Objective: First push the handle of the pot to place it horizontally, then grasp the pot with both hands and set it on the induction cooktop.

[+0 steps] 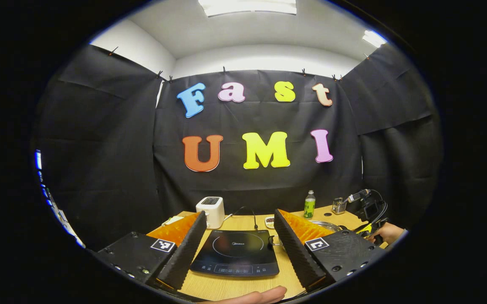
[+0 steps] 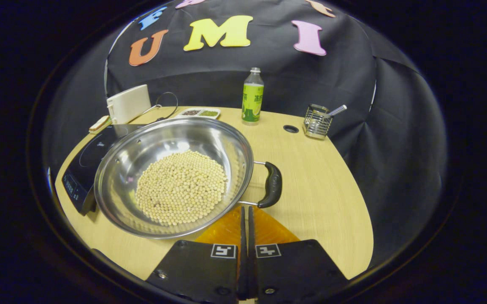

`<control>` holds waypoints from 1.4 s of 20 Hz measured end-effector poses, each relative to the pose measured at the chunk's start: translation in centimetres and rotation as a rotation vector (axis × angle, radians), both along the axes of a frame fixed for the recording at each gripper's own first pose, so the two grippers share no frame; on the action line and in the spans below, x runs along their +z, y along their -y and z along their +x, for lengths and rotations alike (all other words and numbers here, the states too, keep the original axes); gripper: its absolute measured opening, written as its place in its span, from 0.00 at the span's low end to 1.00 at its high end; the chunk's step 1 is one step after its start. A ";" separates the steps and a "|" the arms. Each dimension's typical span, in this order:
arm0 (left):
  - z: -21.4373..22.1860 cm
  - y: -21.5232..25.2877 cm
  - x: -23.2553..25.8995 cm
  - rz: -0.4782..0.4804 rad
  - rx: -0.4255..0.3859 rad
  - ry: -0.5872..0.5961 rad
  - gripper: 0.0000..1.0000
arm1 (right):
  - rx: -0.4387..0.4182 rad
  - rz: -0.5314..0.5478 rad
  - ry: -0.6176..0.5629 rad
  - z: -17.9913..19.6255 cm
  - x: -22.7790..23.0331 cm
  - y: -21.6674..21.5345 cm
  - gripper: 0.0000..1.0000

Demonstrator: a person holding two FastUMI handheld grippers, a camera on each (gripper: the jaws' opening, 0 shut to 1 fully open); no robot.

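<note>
Pot (image 2: 174, 177), steel and wide, resting on wooden tabletop (image 2: 323, 190), filled at its bottom with pale round beans (image 2: 181, 187); left rim overlapping black induction cooktop (image 2: 84, 162). Black side handle (image 2: 272, 184) jutting toward the right, just ahead of right gripper (image 2: 245, 217), jaws pressed together, holding nothing. Left gripper (image 1: 239, 223) raised above the tabletop with jaws spread wide, framing the cooktop, empty. Beyond: white toaster (image 2: 128, 102), green bottle (image 2: 252, 96), wire holder (image 2: 317, 121), small tray (image 2: 198, 112). Hand (image 1: 389, 232) visible at far right of left gripper view.
</note>
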State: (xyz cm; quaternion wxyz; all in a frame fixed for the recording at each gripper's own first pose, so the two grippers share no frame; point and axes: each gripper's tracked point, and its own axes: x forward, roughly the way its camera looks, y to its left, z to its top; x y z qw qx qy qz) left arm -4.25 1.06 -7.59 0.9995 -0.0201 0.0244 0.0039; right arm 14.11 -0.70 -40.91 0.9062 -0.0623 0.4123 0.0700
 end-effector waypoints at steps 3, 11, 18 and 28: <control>2.1 0.7 -0.1 -0.002 -0.007 -0.012 0.96 | -0.001 -0.009 0.010 1.3 0.2 0.7 0.04; 8.2 4.1 -2.5 -0.001 -0.036 -0.101 0.96 | -0.015 0.046 0.052 3.3 1.1 1.2 0.04; 13.3 7.6 -6.6 -0.016 -0.087 -0.207 0.96 | 0.005 0.054 0.176 3.6 5.2 1.6 0.04; 18.8 11.0 -15.2 -0.058 -0.145 -0.431 0.96 | -0.079 0.086 0.180 5.6 5.7 2.4 1.00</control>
